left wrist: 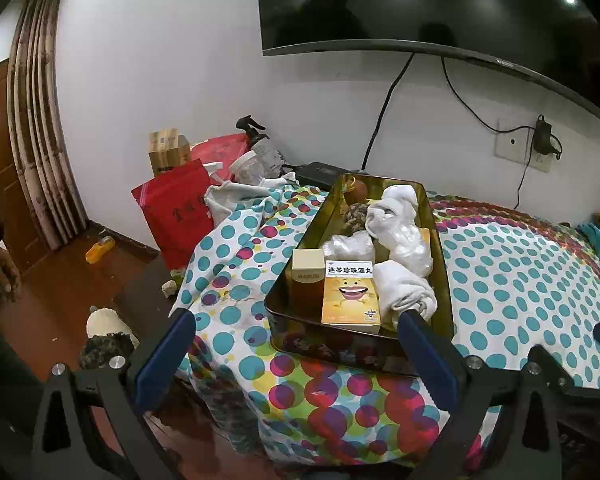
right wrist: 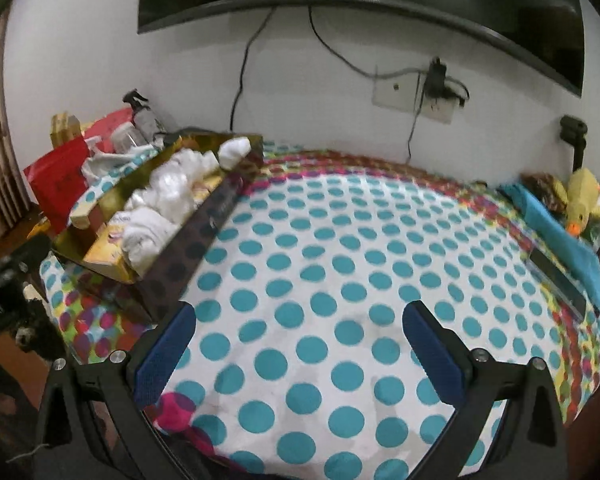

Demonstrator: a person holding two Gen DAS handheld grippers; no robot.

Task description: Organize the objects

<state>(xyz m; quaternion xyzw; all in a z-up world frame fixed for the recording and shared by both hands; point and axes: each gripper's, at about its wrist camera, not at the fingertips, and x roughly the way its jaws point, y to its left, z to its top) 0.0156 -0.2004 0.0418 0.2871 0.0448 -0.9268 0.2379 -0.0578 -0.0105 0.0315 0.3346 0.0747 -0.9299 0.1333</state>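
Note:
A gold metal tin sits on the polka-dot tablecloth. It holds a yellow medicine box, a small cream-capped box, white rolled cloths and a brown round thing at the far end. My left gripper is open and empty just in front of the tin's near wall. My right gripper is open and empty over the bare cloth, to the right of the tin.
Red bags, a cardboard box, a spray bottle and a plastic jar sit beyond the tin by the wall. A TV hangs above. A yellow duck toy and blue cloth lie at the right edge.

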